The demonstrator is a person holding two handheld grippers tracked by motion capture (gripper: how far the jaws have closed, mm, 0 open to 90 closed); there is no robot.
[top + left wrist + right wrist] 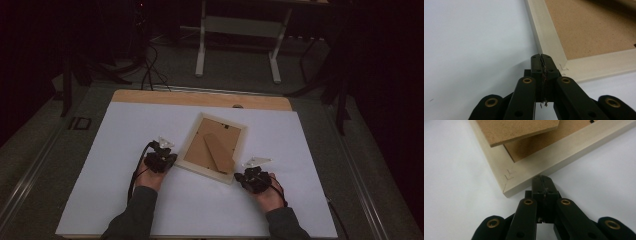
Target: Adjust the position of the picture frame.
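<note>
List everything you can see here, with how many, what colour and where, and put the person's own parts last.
Pale wooden picture frame: one, cream rim, lying face down and askew at the middle of the sheet.
Brown fibreboard backing panel: one, set inside the frame.
Brown fibreboard easel stand: one, lying on the backing, pointing toward the near right corner.
White sheet: one, covering the table.
Light wooden table: one, its far edge bare.
White-legged table: one, on the grey floor beyond.
Left gripper: one, black, jaws shut, at the frame's left near corner.
Right gripper: one, black, jaws shut, at the frame's near right corner.
Hands: two, in dark sleeves, at the near edge.
</note>
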